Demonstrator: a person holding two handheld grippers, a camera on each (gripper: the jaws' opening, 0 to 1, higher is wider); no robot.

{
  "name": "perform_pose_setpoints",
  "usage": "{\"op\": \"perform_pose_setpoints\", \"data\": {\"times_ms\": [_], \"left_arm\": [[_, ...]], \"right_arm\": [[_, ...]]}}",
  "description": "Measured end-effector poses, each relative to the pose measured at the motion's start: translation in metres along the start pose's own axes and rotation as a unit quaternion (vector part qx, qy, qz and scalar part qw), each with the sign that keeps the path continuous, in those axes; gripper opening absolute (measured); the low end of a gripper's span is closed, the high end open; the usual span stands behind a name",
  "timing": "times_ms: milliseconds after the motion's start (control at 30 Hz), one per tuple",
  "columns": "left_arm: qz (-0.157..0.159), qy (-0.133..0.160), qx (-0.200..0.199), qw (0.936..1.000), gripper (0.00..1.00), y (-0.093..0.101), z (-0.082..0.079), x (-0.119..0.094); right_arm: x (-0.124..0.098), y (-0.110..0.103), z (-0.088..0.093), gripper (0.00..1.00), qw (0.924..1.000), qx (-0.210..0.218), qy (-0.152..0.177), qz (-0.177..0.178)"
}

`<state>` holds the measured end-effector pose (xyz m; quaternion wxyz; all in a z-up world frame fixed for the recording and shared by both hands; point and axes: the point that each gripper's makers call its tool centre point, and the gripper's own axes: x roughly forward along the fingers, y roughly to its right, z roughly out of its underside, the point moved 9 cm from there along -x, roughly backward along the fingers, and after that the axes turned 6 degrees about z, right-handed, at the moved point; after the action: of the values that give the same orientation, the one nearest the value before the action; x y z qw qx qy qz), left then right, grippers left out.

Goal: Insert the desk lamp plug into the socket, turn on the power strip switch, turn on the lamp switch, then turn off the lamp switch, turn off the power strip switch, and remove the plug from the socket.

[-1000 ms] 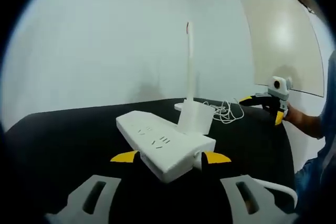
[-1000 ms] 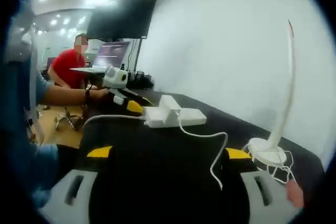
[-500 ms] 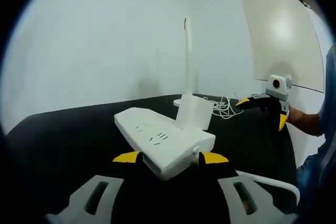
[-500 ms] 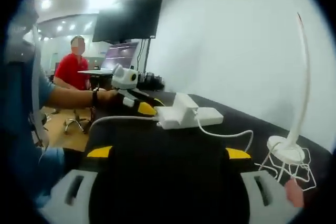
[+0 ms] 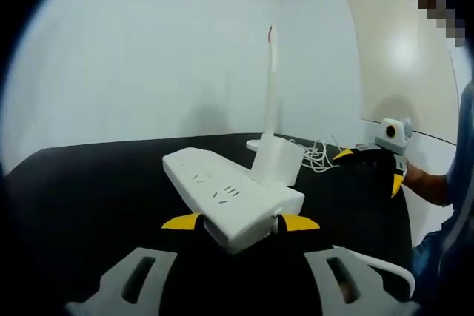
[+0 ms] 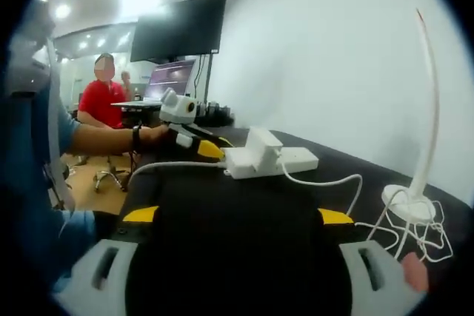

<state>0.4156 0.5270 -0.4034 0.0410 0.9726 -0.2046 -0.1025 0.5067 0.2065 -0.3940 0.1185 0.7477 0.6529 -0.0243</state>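
The white power strip (image 5: 229, 201) lies on the black table, and the lamp's white block plug (image 5: 278, 162) sits in its far end. My left gripper (image 5: 238, 222) has its yellow tips pressed against both sides of the strip's near end. Behind it the lamp's thin white stem (image 5: 271, 86) rises from a round base. My right gripper (image 5: 370, 164) hovers at the right above the table. In the right gripper view my right gripper (image 6: 238, 216) is wide open over bare table. The strip (image 6: 289, 160), plug (image 6: 261, 146), left gripper (image 6: 194, 146) and lamp base (image 6: 409, 205) lie ahead of it.
A coiled white cord (image 5: 318, 157) lies beside the lamp base. The strip's own cable (image 6: 163, 168) trails off the table edge. Beyond the table (image 6: 222, 212) a person in red (image 6: 96, 105) sits at a laptop below a dark monitor (image 6: 178, 29).
The right gripper's view has swung, so the strip and lamp sit further right in it. My left gripper stays on the strip's end, and the plug stays seated.
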Motion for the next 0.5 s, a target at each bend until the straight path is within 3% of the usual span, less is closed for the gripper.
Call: {"op": "perform_pose_setpoints", "data": {"times_ms": [267,500], "left_arm": [[0.001,-0.002,-0.01,0.9999,0.3,-0.0008,-0.0028,-0.0018],[0.004,-0.002,-0.011,0.9999,0.31,0.001,-0.0011,-0.0042]], "right_arm": [[-0.0001,-0.0022,-0.0003,0.83,1.0,0.0,-0.001,-0.003],[0.0006,-0.0037,0.0008,0.83,1.0,-0.003,-0.007,-0.004]]}}
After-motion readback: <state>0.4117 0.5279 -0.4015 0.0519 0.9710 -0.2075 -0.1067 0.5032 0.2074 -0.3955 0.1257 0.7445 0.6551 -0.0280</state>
